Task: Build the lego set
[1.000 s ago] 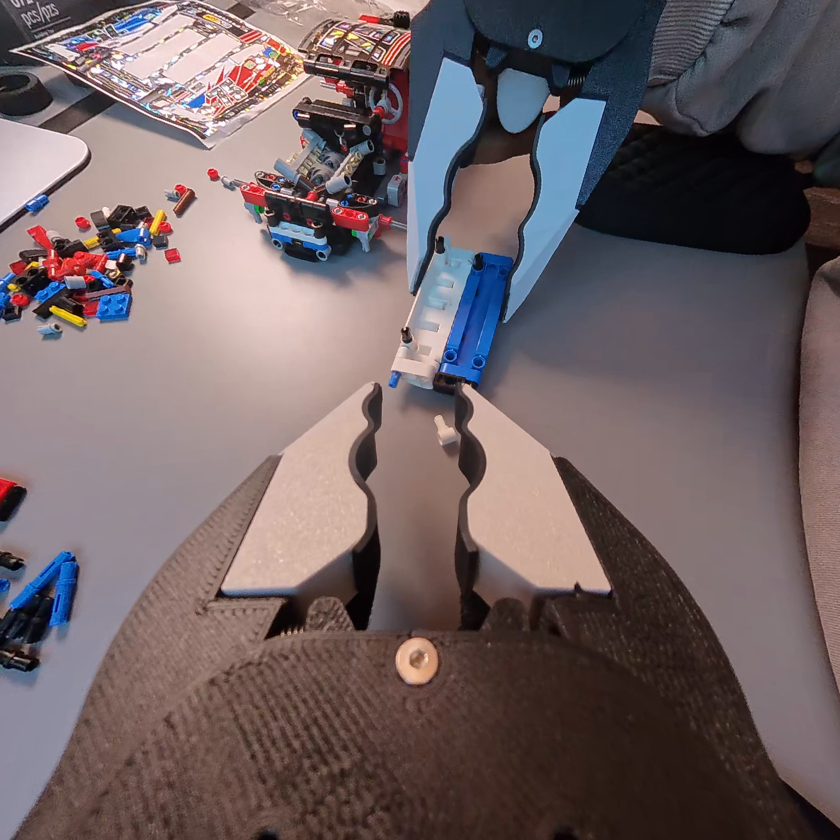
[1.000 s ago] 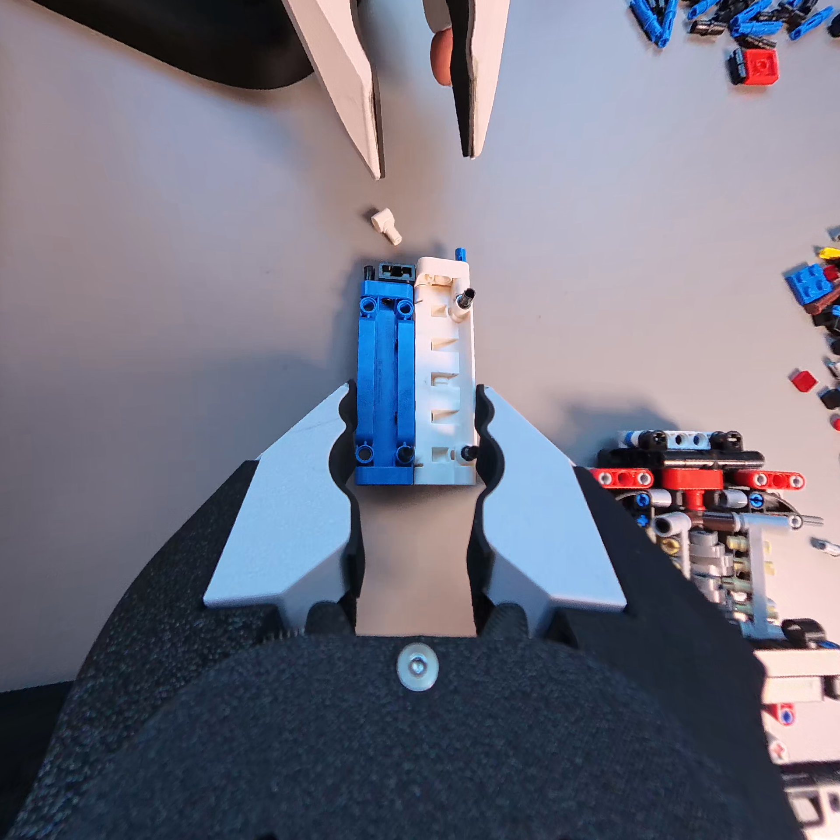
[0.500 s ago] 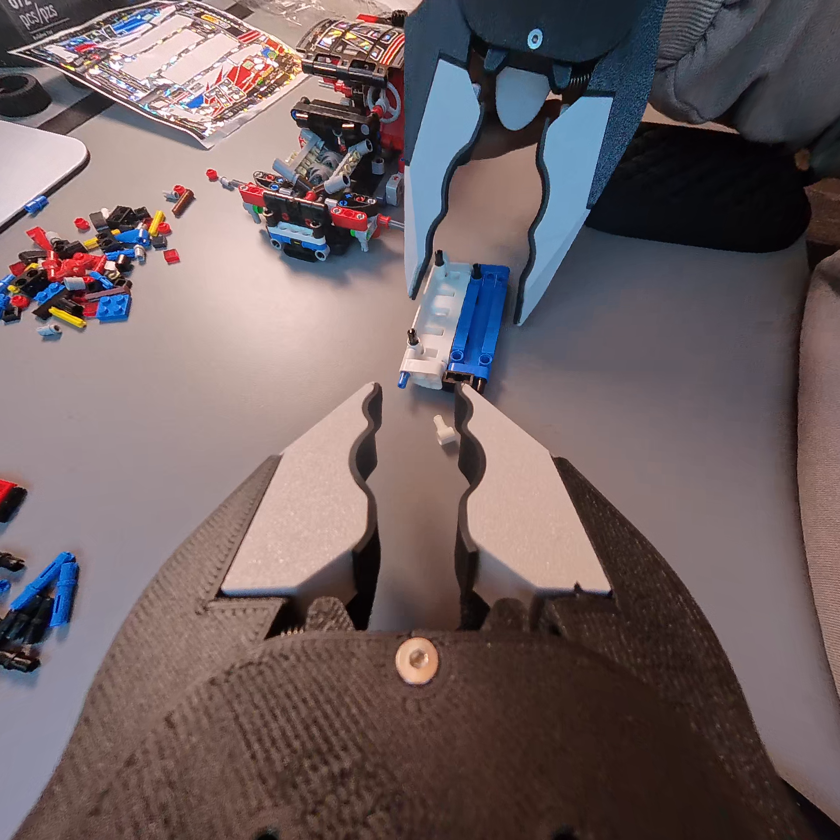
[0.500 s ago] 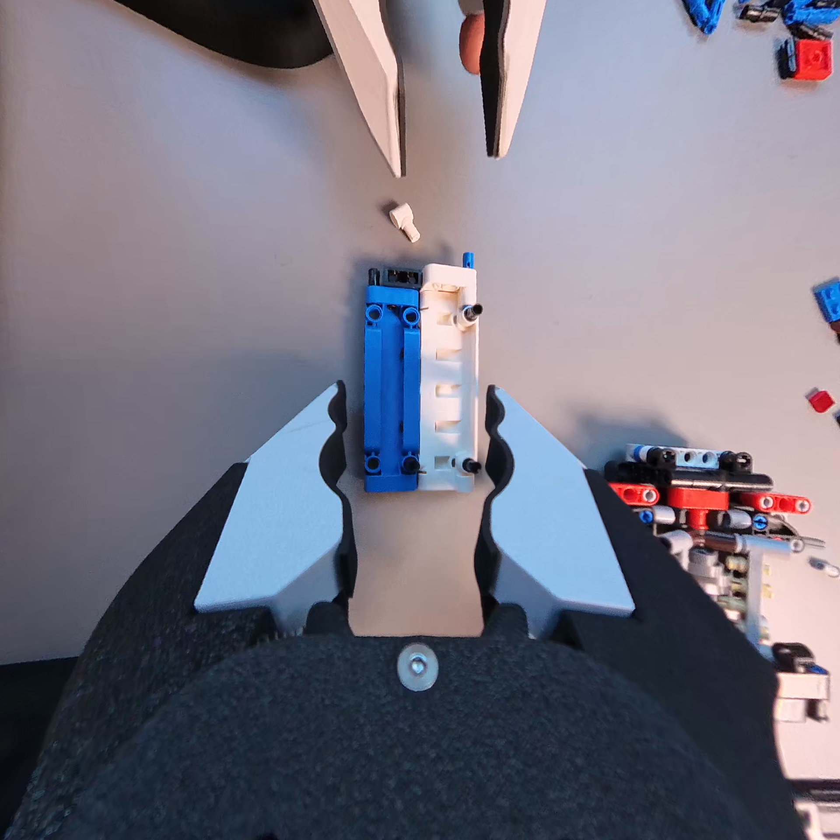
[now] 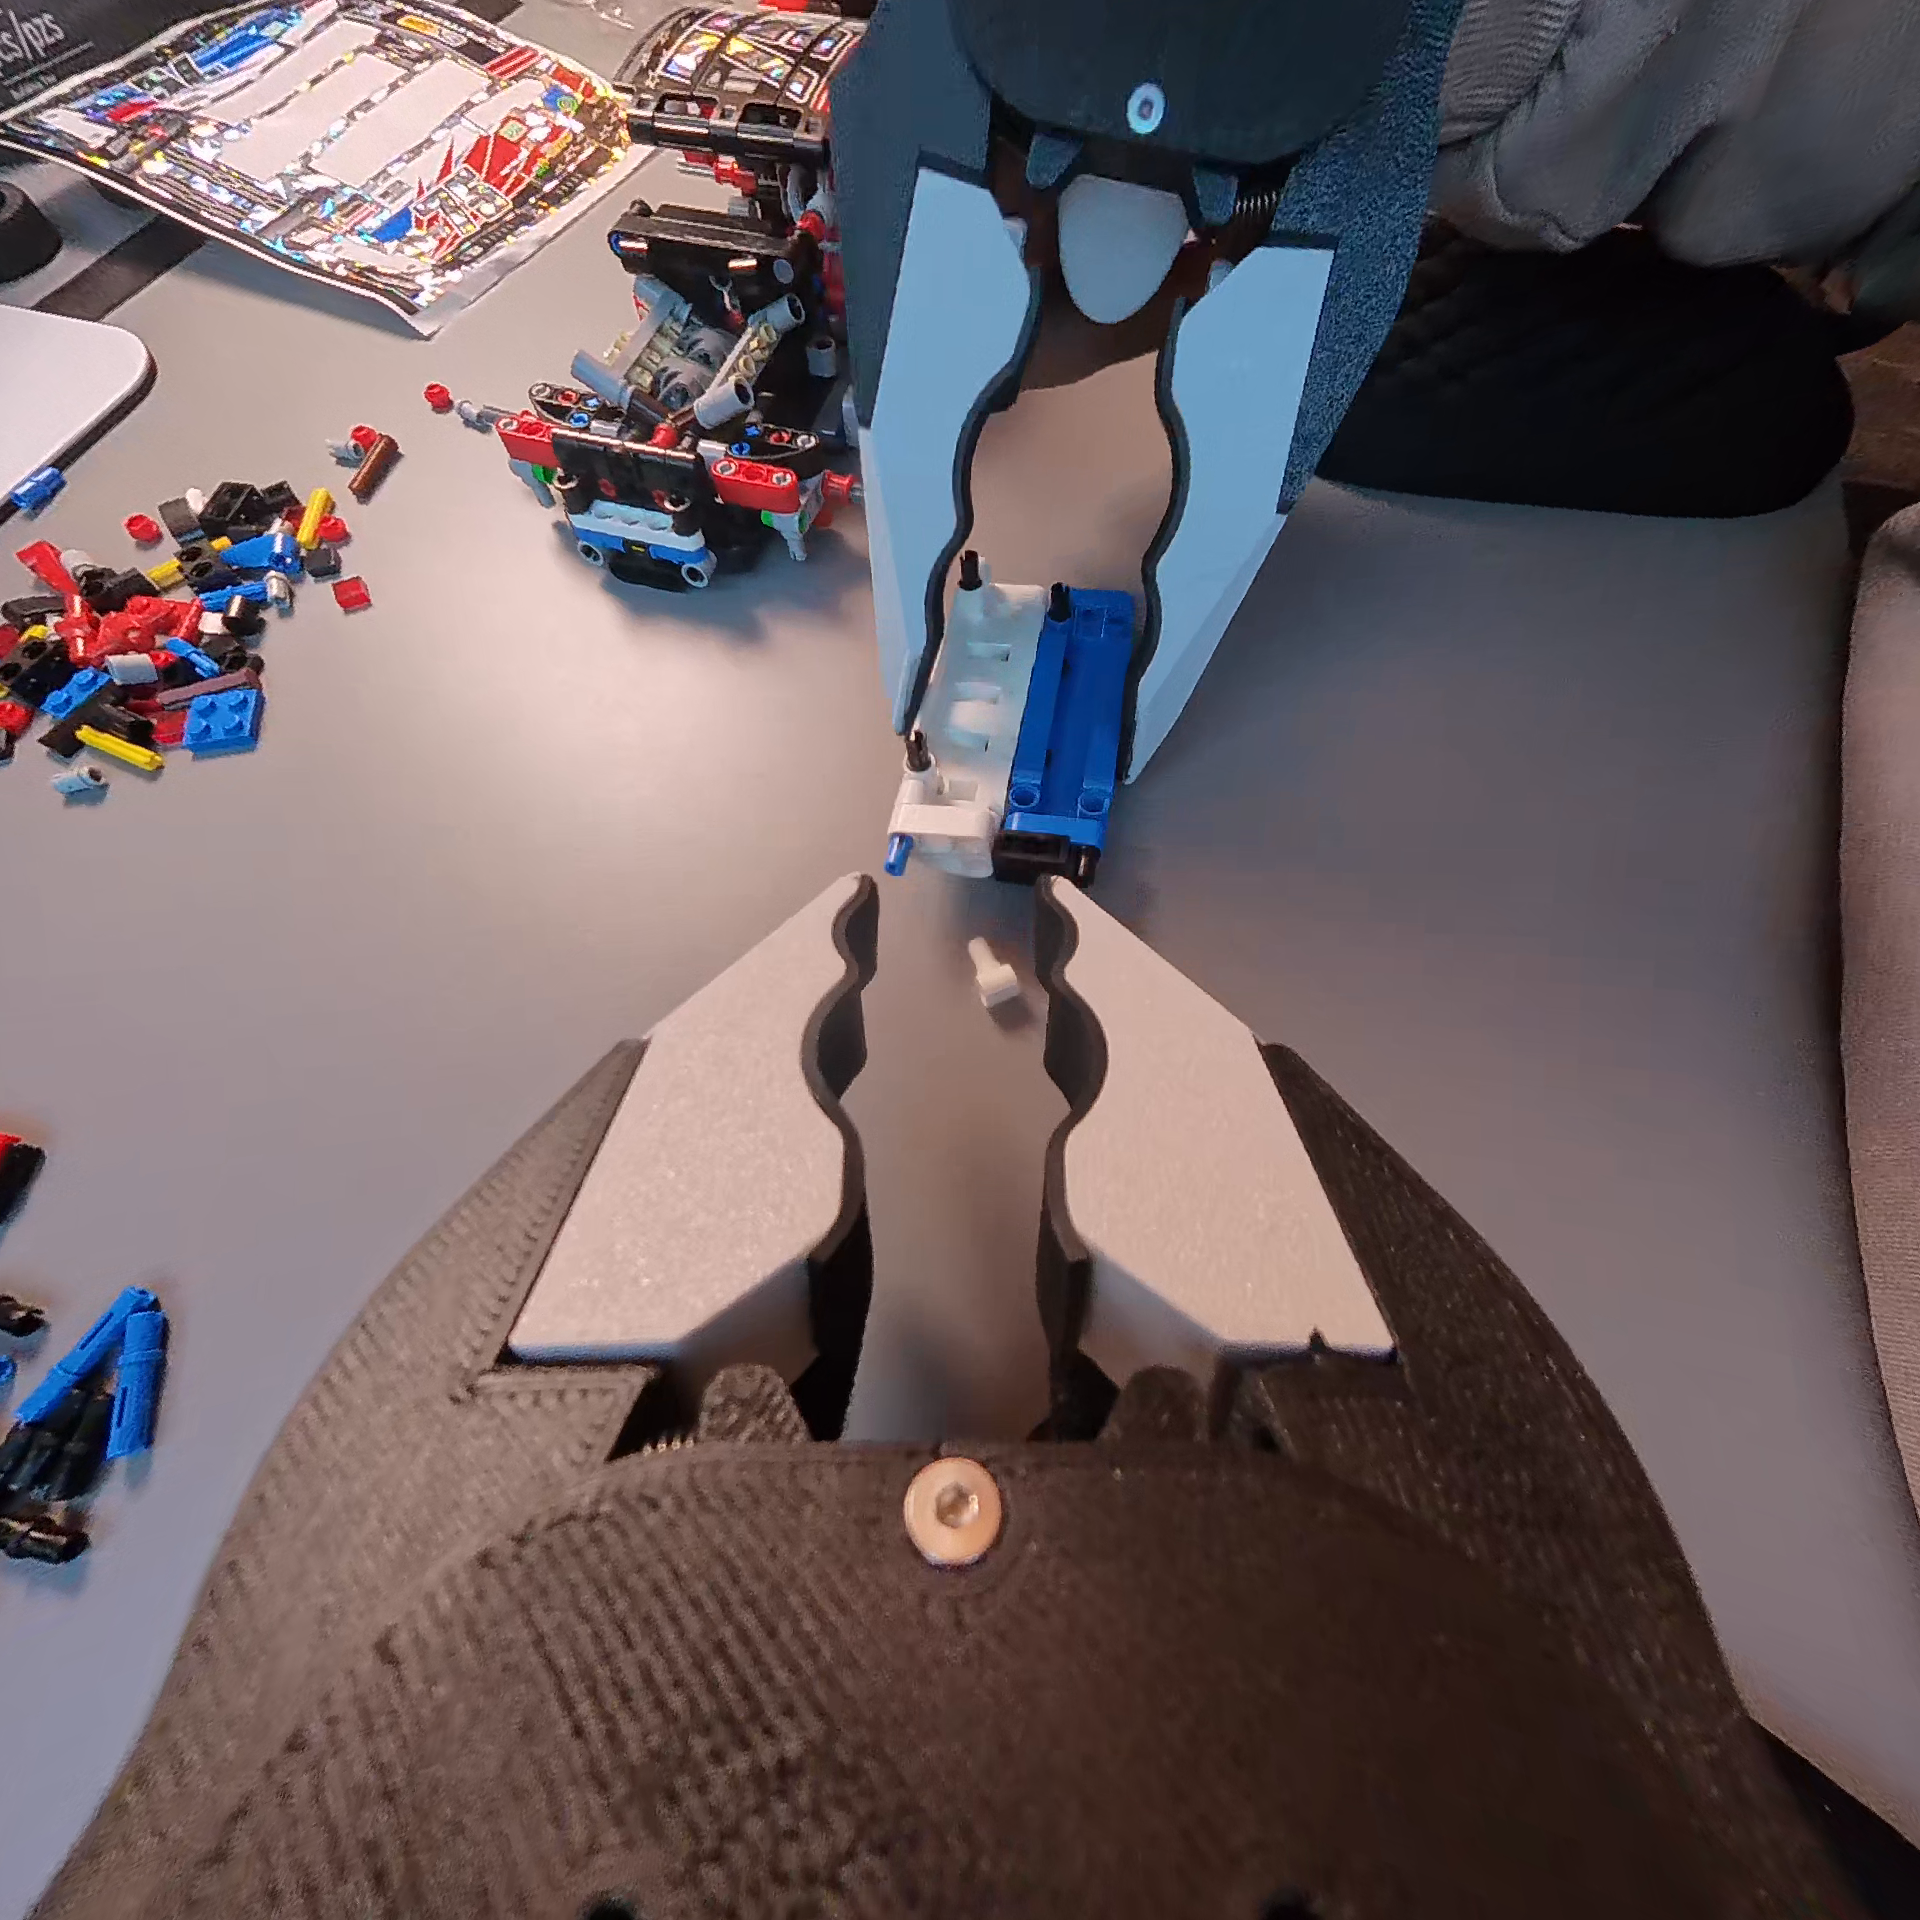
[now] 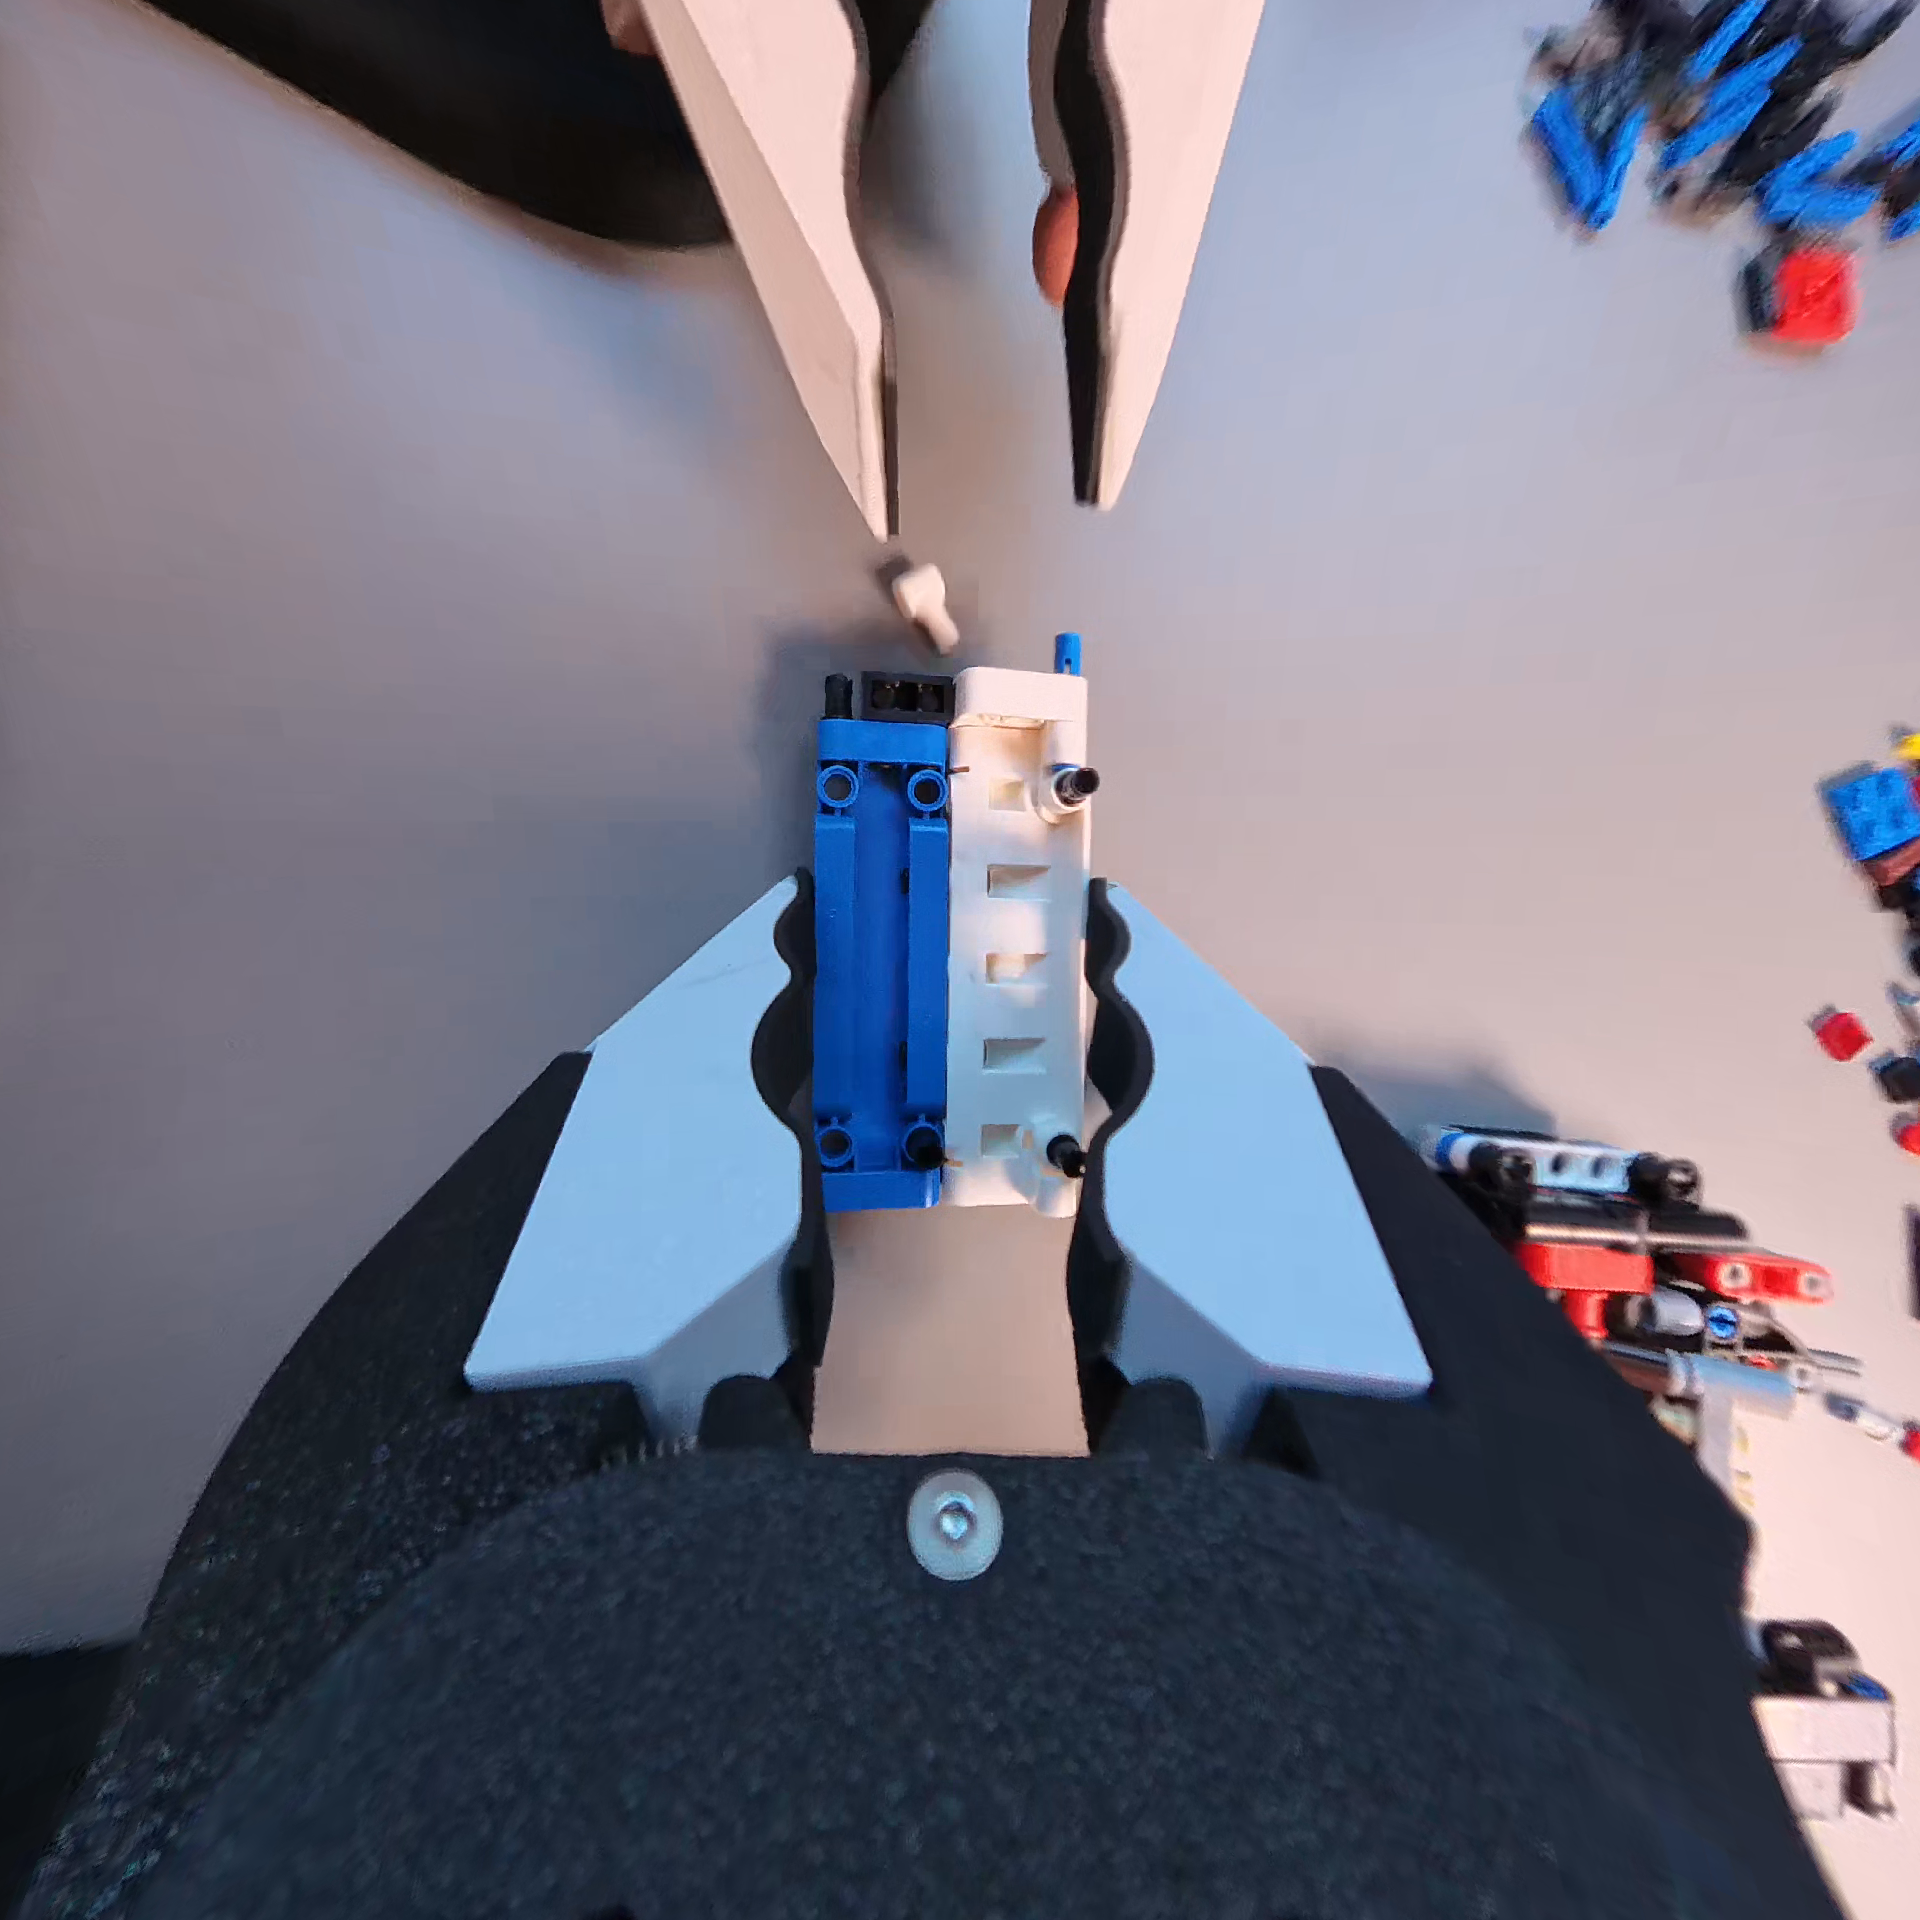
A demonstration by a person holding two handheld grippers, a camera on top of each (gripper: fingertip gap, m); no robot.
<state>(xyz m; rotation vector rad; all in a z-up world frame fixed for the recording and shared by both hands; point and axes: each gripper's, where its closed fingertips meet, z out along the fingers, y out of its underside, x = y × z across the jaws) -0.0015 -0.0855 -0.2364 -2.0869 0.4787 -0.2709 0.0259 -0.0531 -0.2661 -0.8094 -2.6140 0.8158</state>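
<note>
Left gripper (image 5: 956, 904), jaws parted, flanks a small white peg (image 5: 995, 977) on the grey table (image 5: 520, 883); right gripper (image 5: 1023, 727) straddles the blue-and-white brick assembly (image 5: 1013, 727) (contact unclear).

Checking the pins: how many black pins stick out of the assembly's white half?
2 on the assembly's white half: one near the left gripper, one by the right gripper. Underside hidden.

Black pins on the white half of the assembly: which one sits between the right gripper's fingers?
The black pin at the near end, deep between the right gripper's fingers. The other black pin stands clear beyond the fingertips, toward the left gripper.
</note>
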